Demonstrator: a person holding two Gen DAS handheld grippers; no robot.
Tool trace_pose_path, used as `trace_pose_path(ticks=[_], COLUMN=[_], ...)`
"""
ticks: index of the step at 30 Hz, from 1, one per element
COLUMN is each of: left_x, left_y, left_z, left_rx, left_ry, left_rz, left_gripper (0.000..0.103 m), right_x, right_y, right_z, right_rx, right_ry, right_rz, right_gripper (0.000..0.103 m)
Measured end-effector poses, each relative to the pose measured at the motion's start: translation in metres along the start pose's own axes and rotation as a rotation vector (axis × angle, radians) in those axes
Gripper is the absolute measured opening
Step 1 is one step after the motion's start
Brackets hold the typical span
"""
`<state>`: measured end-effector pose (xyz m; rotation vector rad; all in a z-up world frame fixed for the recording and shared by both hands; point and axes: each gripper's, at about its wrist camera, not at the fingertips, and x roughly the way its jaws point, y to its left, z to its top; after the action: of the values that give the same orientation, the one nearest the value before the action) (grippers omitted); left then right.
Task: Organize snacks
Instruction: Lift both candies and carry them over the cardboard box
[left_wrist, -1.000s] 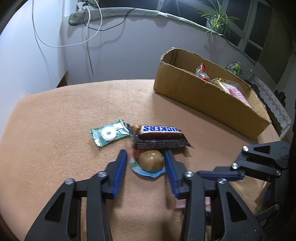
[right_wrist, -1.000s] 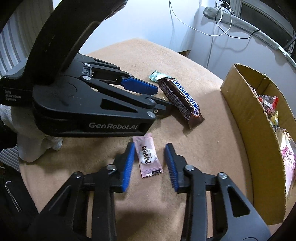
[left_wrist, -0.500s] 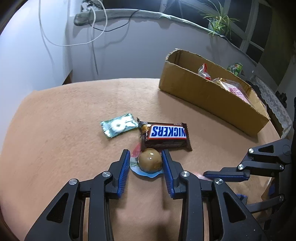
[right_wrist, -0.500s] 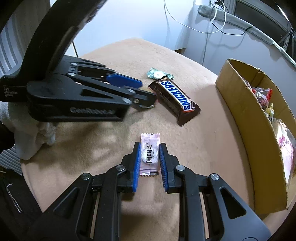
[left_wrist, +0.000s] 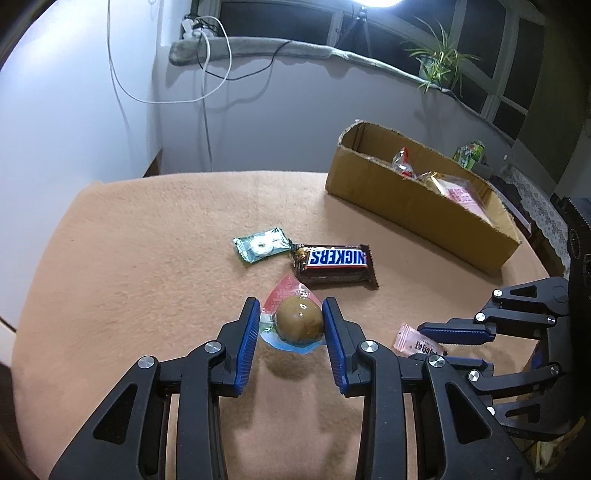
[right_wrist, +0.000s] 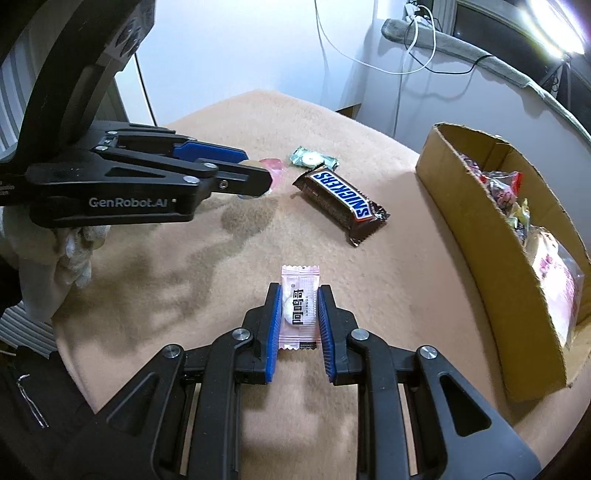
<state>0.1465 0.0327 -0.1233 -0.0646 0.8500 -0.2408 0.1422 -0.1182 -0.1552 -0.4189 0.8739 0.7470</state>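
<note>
Left gripper (left_wrist: 291, 325) clamped on wrapped brown sweet (left_wrist: 298, 324), gripped across its round middle, wrapper tips sticking out fore and aft; lifted clear, judging by shadow underneath. Right gripper (right_wrist: 299, 312) pinched on pink candy sachet (right_wrist: 299, 308) by its long edges, flat pack held lengthwise so it won't fold. Just ahead of left tongs: Snickers bar (left_wrist: 334, 263) and green mint packet (left_wrist: 261, 244), both lying loose on tan tablecloth (left_wrist: 147, 258). Farther off, ahead-right of both tongs: cardboard box (left_wrist: 406, 218), partly filled with snacks — likely the drop target for both loads.
</note>
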Motion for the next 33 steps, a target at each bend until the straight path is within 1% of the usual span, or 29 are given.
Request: trace_pose_path(ticks=[8,17,26,33], left_x=[-0.023,-0.047,-0.065,-0.071], left_y=[-0.009,-0.031,-0.054,-0.072], left_z=[0.002,0.01,0.023,0.037], left_rx=[0.002,0.025,0.049,0.056], left_ry=[-0.052,-0.122,-0.19,-0.237], left_rz=[-0.011,-0.038,-0.077,-0.11], left_gripper=[0.033,0.033,0.033,0.033], right_x=[-0.025,-0.062,-0.105,-0.128], right_y=[-0.005,-0.019,-0.042,-0.064], right_z=[-0.003,-0.012,-0.009,-0.005], right_rx=[0.04,0.085,0.154,0.227], right_ry=[-0.043,-0.11,-0.213,-0.283], right_rz=[-0.017,-0.082,-0.154,-0.191], right_gripper=[0.02,0.02,0.02,0.02])
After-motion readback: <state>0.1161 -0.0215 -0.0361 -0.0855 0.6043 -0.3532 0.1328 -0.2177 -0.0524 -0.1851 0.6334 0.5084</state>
